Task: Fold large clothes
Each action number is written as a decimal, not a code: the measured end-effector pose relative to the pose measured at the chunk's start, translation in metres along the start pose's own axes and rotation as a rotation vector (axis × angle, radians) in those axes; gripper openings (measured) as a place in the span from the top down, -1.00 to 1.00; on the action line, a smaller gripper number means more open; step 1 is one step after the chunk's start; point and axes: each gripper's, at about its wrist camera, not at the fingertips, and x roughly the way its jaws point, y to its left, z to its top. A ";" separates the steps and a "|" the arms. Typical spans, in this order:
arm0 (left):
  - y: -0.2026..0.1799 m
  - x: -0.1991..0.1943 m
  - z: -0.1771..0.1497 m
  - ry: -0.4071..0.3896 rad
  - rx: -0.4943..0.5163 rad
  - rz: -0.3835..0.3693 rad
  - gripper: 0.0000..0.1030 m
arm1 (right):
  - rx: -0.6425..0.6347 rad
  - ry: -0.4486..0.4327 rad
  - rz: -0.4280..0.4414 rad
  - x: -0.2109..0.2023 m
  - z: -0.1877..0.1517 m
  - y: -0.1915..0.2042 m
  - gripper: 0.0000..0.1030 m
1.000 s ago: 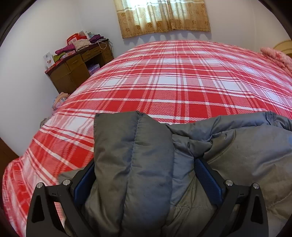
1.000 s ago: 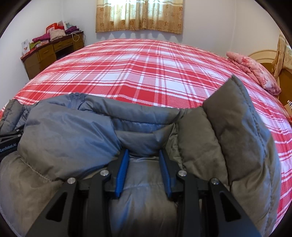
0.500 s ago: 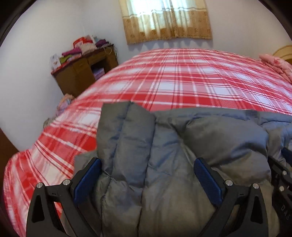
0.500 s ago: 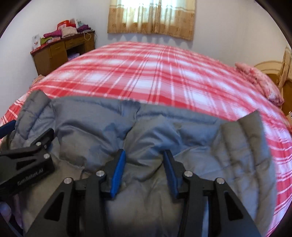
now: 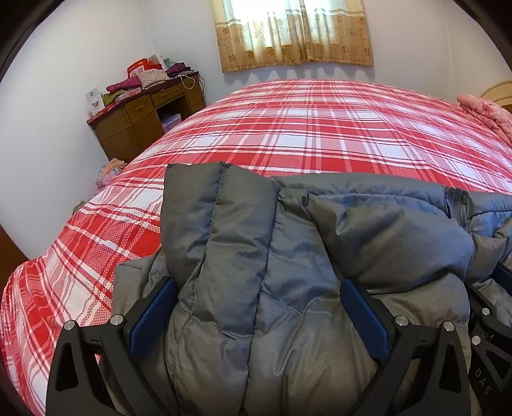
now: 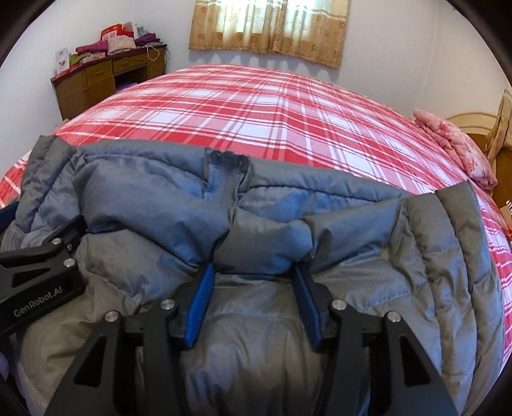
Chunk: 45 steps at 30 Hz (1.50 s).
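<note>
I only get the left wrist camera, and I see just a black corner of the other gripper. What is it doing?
Observer: The right gripper has a puffy fold of the grey jacket between its blue pads, and its jaws are opening.
Operator: Does the jacket go on past it?
Observer: Yes, a quilted flap lies to its right, over the plaid bed.
Operator: Is anything written on my gripper?
Observer: The left gripper has white letters on its side: GenRobot.AI.

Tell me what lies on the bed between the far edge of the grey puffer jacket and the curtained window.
Nothing lies there: beyond the grey puffer jacket, only bare red plaid bedspread runs to the wall under the curtain. Both wrist views show it.
</note>
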 end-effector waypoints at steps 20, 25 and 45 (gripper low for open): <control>0.061 -0.084 -0.029 -0.097 -0.019 0.020 -0.98 | -0.038 -0.010 0.001 -0.043 -0.018 0.005 -0.38; 0.110 -0.091 -0.071 -0.075 -0.097 0.074 -0.98 | -0.045 -0.073 -0.049 -0.078 -0.062 0.012 -0.49; 0.139 -0.080 -0.117 0.047 -0.260 -0.054 -0.98 | -0.121 -0.151 -0.124 -0.114 -0.117 0.031 -0.60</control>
